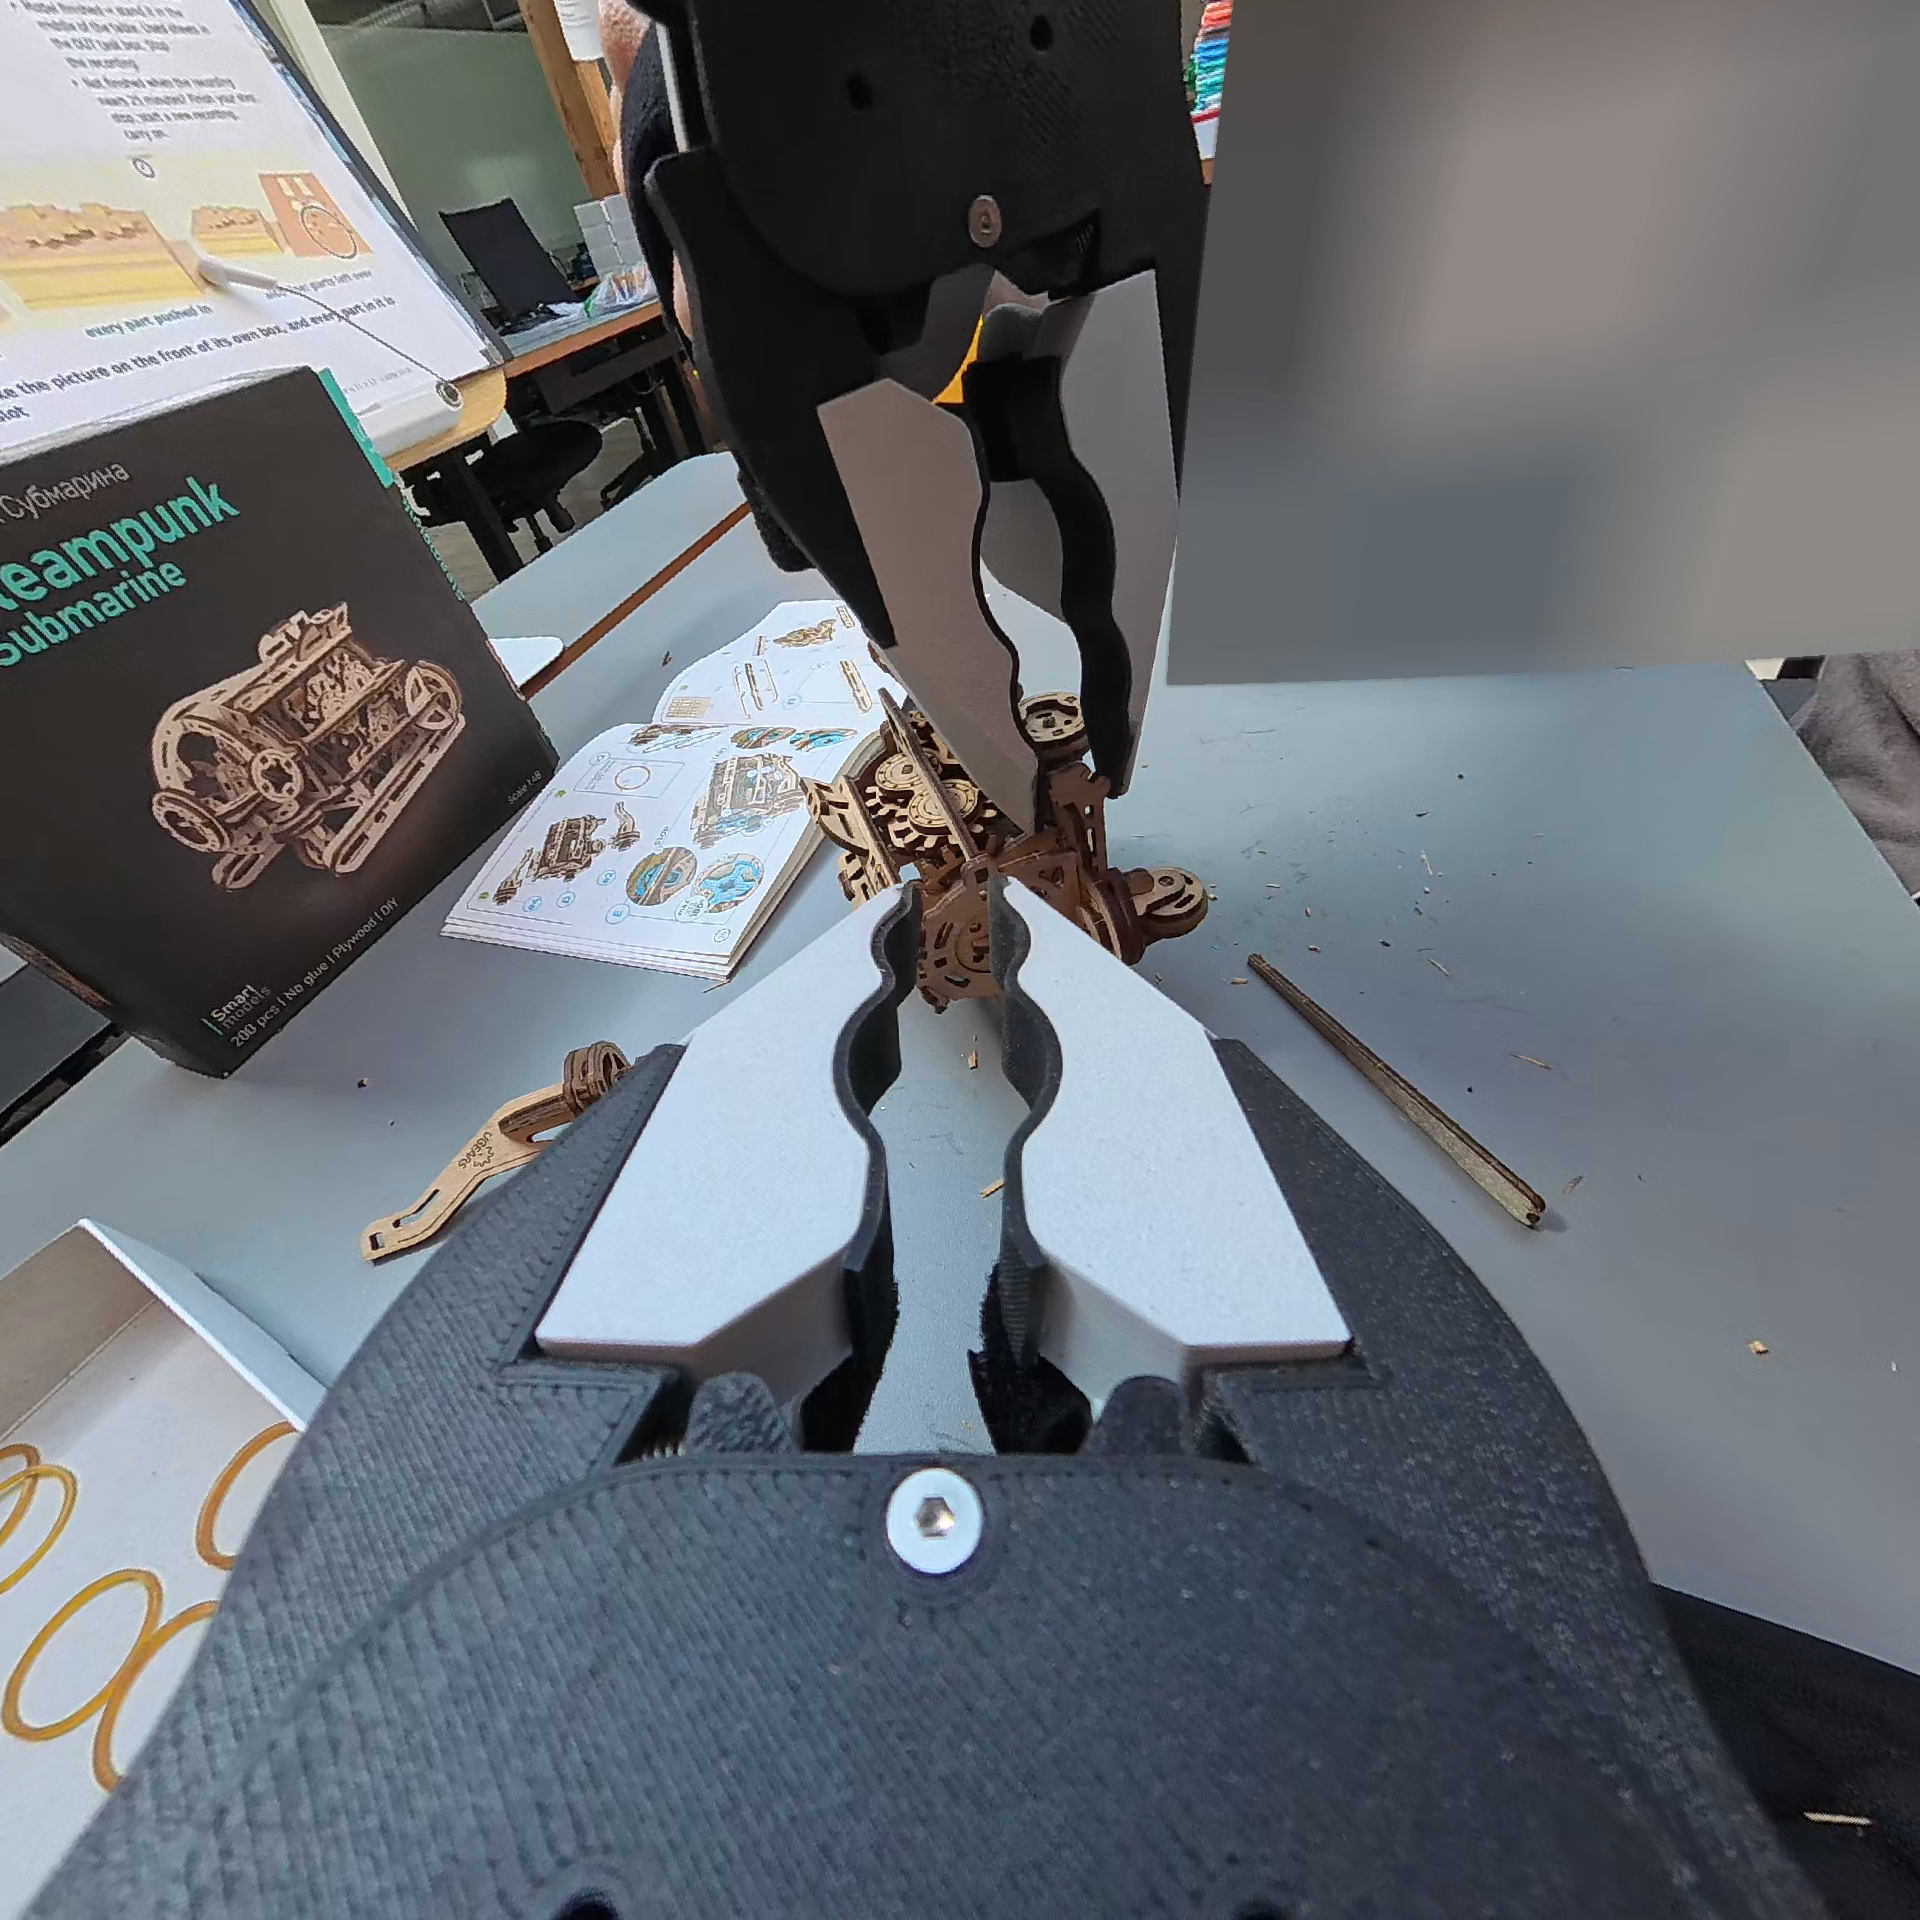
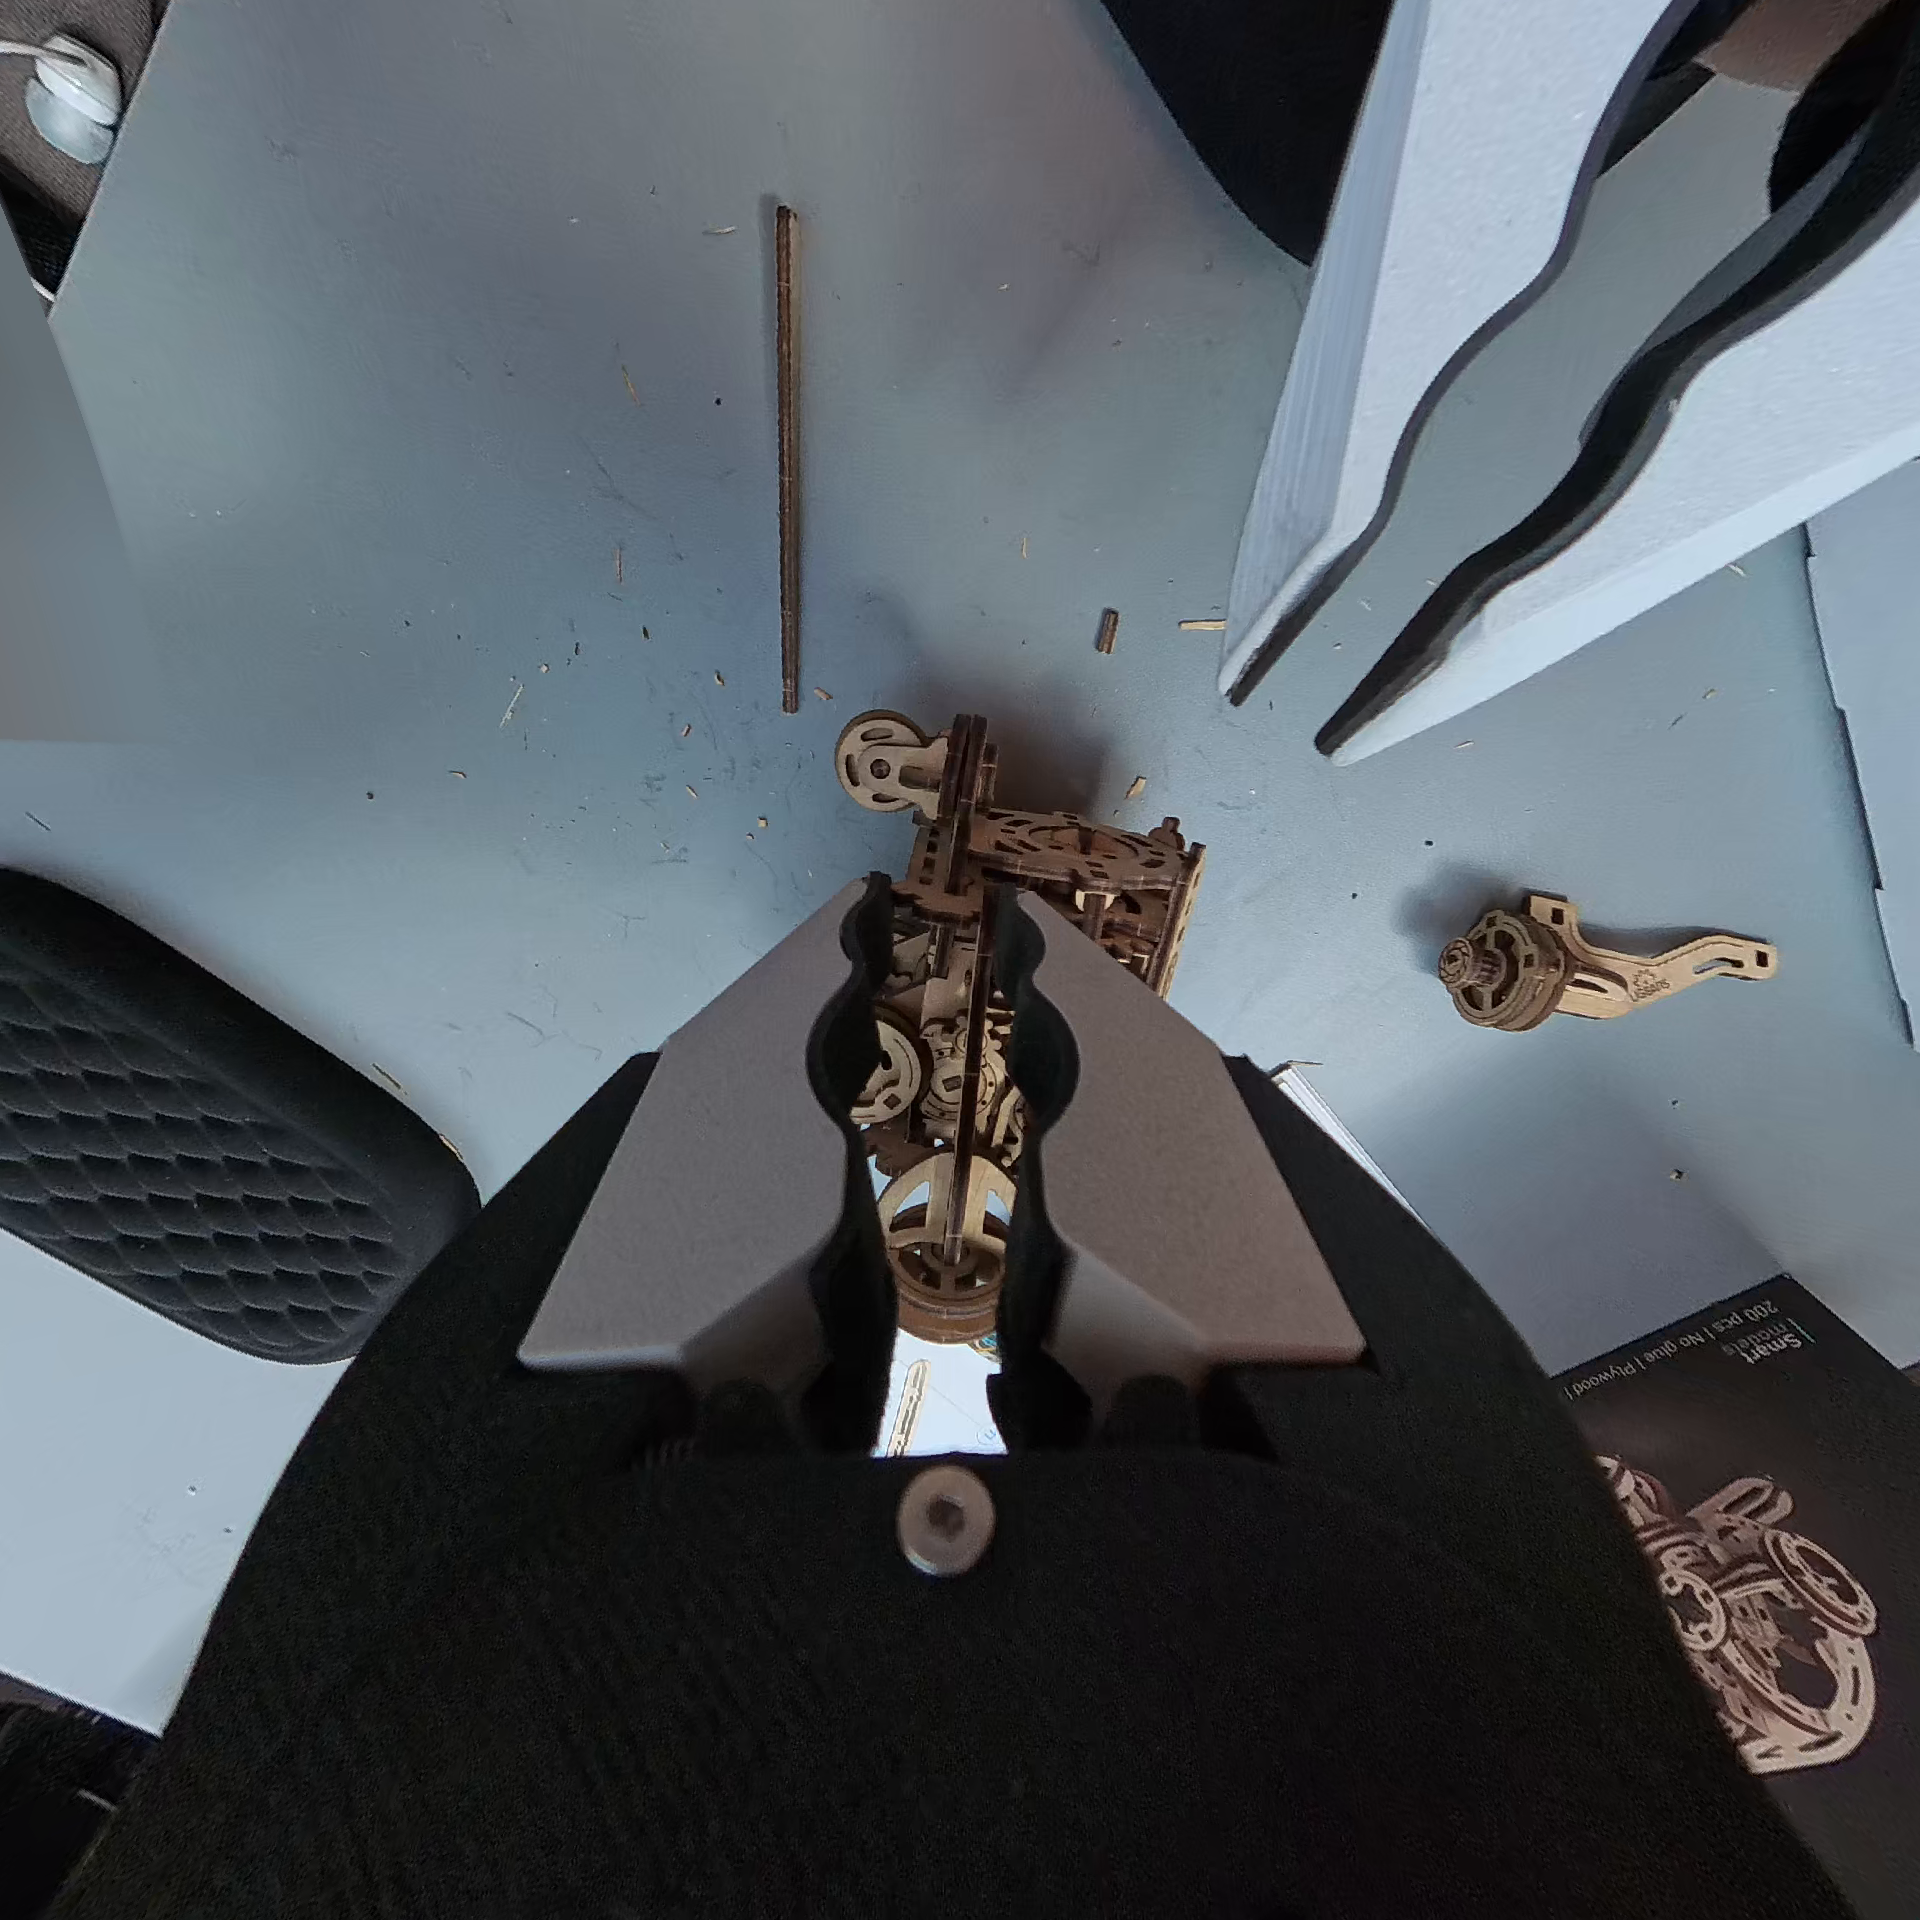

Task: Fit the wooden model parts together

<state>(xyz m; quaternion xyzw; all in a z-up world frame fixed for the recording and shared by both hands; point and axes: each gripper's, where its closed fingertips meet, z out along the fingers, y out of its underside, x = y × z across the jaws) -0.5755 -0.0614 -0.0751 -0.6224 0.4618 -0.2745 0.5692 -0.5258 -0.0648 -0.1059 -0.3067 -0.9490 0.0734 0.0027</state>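
Note:
The brown wooden model [image 1: 935, 800] stands on the grey table [image 1: 1507, 883], just beyond my left gripper [image 1: 951, 904]. My right gripper [image 1: 1073, 800] comes down from above, its fingers closed on an upright part of the model. In the right wrist view the right gripper [image 2: 940, 899] straddles the model [image 2: 1081, 842], with both pads against its thin plates. The left gripper [image 2: 1283, 722] shows there at the upper right. Its fingers stand slightly apart, clear of the model, with bare table between them.
A loose wooden arm part with a wheel [image 1: 488, 1153] [image 2: 1527, 961] and a thin wooden stick [image 1: 1392, 1086] [image 2: 788, 457] lie on the table. The dark kit box [image 1: 229, 707], an open booklet [image 1: 644, 831] and a tray with yellow rings [image 1: 104, 1507] are at the left. A black chair [image 2: 187, 1122] stands beside the table. Some 6 cm of space lies between my two pairs of fingers.

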